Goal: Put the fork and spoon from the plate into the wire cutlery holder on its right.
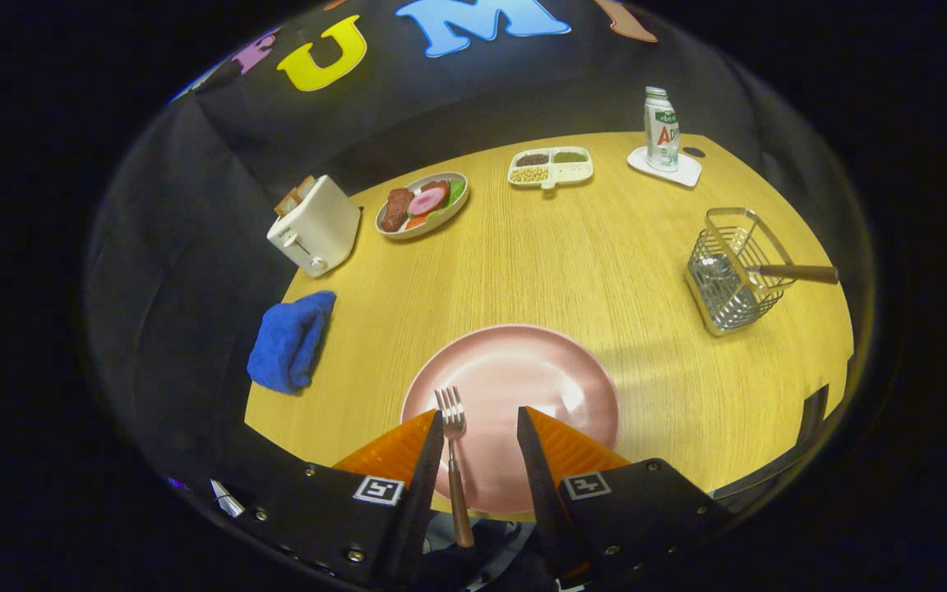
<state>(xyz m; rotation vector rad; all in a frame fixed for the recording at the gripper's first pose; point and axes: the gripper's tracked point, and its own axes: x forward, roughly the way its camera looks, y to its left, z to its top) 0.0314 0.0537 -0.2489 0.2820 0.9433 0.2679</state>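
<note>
the gripper (480,427) stood wide over the pink plate (556,386), its left finger beside the fork (452,444), a light, stiff, slippery thing best pinched on its wooden handle, while the spoon (769,271) already sat in the wire cutlery holder (728,271)

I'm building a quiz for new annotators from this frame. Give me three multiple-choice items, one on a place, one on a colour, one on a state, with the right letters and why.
1. Where does the fork lie?
A. in the wire cutlery holder
B. on the pink plate, between the fingers
C. beside the toaster

2. What colour is the cloth near the toaster?
A. blue
B. red
C. white

3. How does the tool stand?
A. shut on the fork
B. shut on nothing
C. open

Key: 1 B, its tines rest on the plate; 2 A, it is plainly blue; 3 C, a wide gap parts the fingers.
</note>
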